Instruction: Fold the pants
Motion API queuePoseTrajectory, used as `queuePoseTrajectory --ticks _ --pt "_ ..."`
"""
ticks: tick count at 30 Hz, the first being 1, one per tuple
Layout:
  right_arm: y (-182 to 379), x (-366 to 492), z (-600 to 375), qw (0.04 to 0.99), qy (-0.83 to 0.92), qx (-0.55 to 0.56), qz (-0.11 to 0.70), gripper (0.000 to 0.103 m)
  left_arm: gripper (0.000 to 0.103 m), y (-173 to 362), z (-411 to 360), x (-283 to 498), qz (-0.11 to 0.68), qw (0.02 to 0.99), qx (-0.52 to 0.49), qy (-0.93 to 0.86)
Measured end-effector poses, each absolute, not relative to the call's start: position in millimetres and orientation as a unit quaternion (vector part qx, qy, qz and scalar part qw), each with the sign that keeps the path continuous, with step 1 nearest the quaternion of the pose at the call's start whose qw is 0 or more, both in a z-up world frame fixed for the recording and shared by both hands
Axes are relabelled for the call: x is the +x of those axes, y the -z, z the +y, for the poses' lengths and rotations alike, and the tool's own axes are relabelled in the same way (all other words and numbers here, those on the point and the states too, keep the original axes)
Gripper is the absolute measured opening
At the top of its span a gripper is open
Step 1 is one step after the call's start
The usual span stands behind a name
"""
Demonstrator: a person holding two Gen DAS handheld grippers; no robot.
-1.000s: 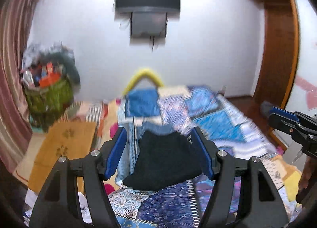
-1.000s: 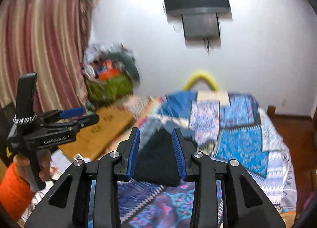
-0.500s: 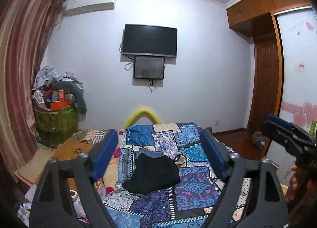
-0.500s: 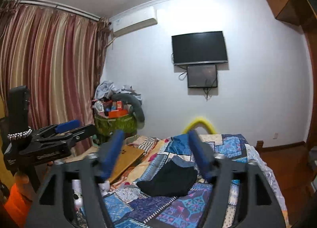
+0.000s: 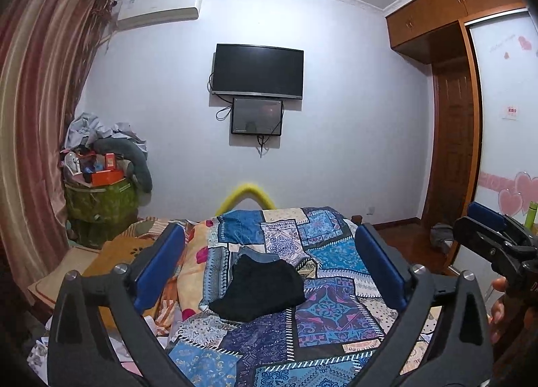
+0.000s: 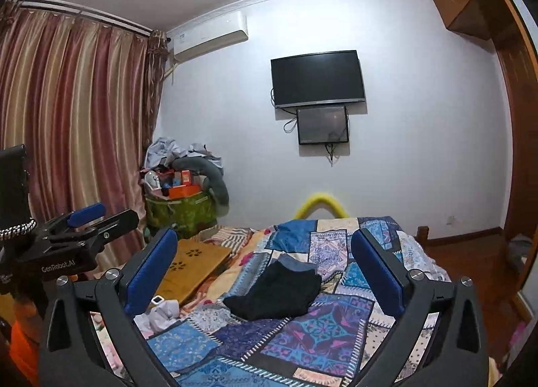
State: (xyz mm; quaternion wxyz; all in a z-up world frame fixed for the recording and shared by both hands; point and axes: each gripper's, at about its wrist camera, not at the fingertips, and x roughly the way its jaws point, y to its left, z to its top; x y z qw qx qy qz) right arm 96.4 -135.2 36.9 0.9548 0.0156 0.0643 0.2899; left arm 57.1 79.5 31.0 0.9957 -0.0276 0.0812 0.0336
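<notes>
The black pants [image 5: 259, 286] lie folded in a small pile on the patchwork bed, resting partly on a blue denim garment [image 5: 257, 254]. My left gripper [image 5: 269, 232] hangs well back from the pile. Its jaws are opening wide and hold nothing. The pile also shows in the right wrist view as the black pants [image 6: 279, 293]. My right gripper [image 6: 264, 235] is just as far back, its jaws opening with nothing between them. Each gripper appears at the edge of the other's view, the right one [image 5: 487, 235] and the left one [image 6: 90, 219], each held in a hand.
The patchwork quilt [image 5: 329, 306] covers the bed. A wooden lap desk [image 6: 195, 259] and crumpled white cloth [image 6: 164, 311] lie at the bed's left side. A green bag heaped with clutter [image 6: 181, 209] stands by the curtain [image 6: 67, 118]. A yellow foam arch [image 5: 247, 194] rises behind the bed.
Both grippers pulled back and up from the black pants, which now look much smaller. Both pairs of jaws widened, the right from nearly closed. The pants stay on the bed.
</notes>
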Motion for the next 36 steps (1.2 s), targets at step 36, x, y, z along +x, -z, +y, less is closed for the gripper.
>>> queuePoseTrajectory --ticks 36 --pt "-32.3 93.6 -141.3 0.957 -0.279 0.010 0.075 0.103 0.103 -21.8 71.4 59.5 0.088 0.996 -0.015 -0.019"
